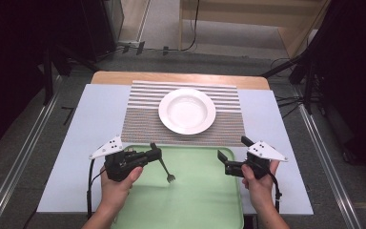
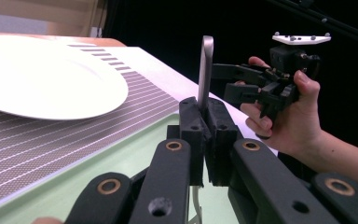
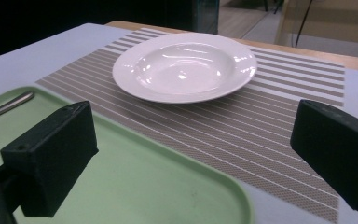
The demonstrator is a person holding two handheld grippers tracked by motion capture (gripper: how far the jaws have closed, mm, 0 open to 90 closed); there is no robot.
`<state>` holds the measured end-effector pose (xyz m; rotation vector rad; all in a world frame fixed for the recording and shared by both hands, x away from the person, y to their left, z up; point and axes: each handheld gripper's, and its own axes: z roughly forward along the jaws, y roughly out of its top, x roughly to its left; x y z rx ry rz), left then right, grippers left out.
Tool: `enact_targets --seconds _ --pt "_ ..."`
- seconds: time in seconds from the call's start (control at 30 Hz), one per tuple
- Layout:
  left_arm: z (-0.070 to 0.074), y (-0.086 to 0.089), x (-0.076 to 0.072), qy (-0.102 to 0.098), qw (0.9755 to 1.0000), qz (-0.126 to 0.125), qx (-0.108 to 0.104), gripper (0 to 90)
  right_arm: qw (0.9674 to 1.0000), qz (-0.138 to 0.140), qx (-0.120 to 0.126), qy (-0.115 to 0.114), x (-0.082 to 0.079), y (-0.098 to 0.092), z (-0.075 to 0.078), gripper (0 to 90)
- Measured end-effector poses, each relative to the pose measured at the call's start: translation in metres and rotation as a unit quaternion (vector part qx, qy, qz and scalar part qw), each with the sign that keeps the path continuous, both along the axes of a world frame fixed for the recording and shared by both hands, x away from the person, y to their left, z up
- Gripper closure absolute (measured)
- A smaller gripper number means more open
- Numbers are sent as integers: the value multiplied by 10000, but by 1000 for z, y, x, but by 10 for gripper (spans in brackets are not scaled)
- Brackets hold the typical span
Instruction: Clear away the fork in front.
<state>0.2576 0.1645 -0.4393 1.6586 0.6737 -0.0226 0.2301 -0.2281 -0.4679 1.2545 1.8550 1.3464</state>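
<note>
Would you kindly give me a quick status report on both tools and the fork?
Left tool shut on fork, tines hanging over green tray. Right tool open, empty. White plate on striped mat, nothing in the way.

1. The left hand-held gripper [image 1: 155,153] is black, with a grey three-cornered plate on top.
2. The right hand-held gripper [image 1: 229,155] matches it; dark screws dot its plate.
3. A black cable trails from each gripper toward the near edge of the table [image 1: 81,157].
4. Brass-coloured pins sit in the black jaw links.
5. Both forearms are bare, no sleeves.
</note>
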Motion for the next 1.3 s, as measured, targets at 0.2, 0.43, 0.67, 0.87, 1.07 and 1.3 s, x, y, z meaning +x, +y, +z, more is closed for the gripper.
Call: enact_targets --seconds 0.2,0.43,0.67,0.87,1.07,1.3 --pt "7 5 -2 21 10000 74 -47 870 9996 -242 -37 -124 -5 -19 3 0" --pt "9 11 -5 95 9999 92 -62 870 9985 -529 54 -134 -15 -44 -3 0" --pt "4 18 -4 192 9998 80 50 870 9971 -739 109 -162 -20 -60 -16 0" --pt "3 22 -6 353 9994 -8 -56 870 9964 -836 -5 -152 -24 -64 -23 0" --pt "3 22 -9 476 9986 -195 -81 869 9954 -945 -88 -149 -25 -67 -26 0" --pt "-2 23 -6 781 9961 -406 -112 869 9943 -1018 -163 -284 -26 -75 -28 0"
